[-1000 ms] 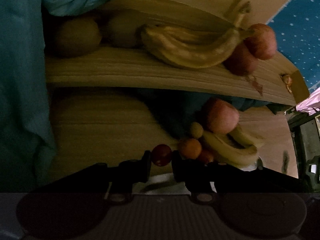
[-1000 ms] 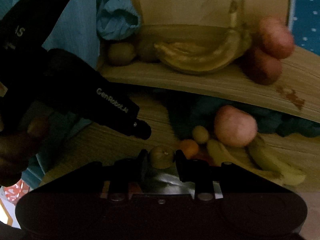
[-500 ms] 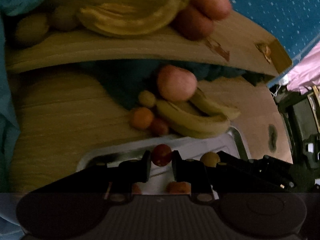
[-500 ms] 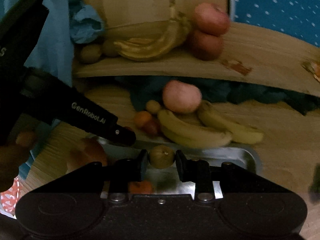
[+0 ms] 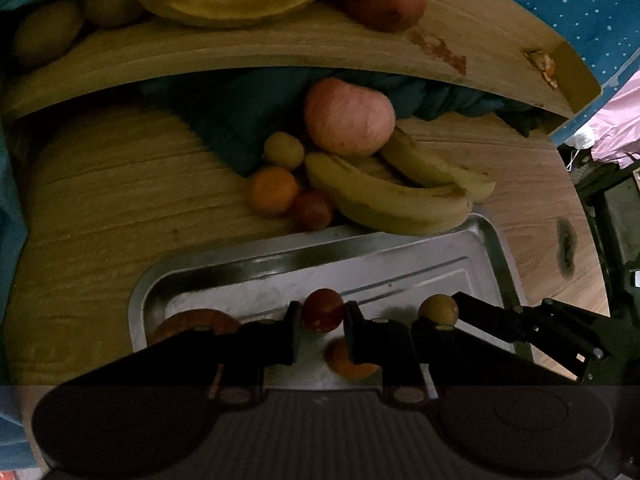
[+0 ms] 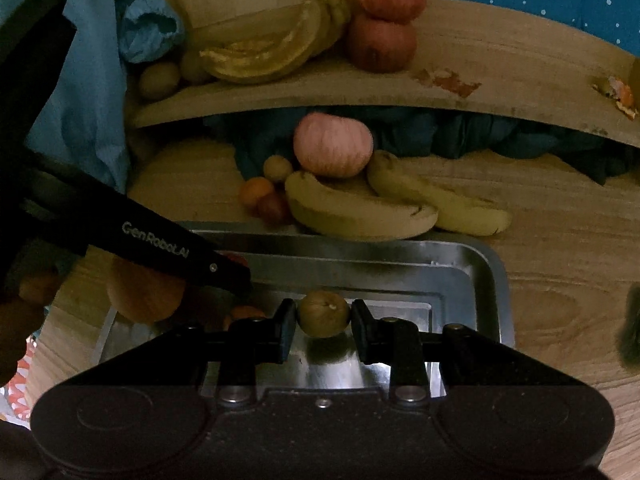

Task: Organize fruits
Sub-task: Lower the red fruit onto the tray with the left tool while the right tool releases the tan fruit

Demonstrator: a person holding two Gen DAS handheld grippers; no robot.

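Note:
My left gripper (image 5: 322, 315) is shut on a small red fruit (image 5: 323, 314), held over the steel tray (image 5: 224, 272). My right gripper (image 6: 323, 320) is shut on a small brown-green fruit (image 6: 324, 314) above the same tray (image 6: 472, 264); that fruit (image 5: 438, 309) also shows at the right of the left wrist view. In the tray lie an apple (image 5: 192, 320) at the left and an orange (image 5: 350, 366) under my left fingers. Beyond the tray sit a pink apple (image 5: 349, 117), two bananas (image 5: 384, 200), an orange (image 5: 274, 190) and two small fruits.
A wooden shelf (image 6: 480, 80) above the table carries a banana bunch (image 6: 272, 48), two red apples (image 6: 382, 20) and two brown fruits (image 6: 158, 78). Dark blue cloth (image 6: 520, 136) lies under the shelf. A light blue cloth (image 6: 88, 92) hangs at the left. A hand (image 6: 20, 308) holds the left gripper.
Both grippers have drawn back from the shelf and come over the steel tray, each still holding its fruit. The tray and the fruits in it have come into view.

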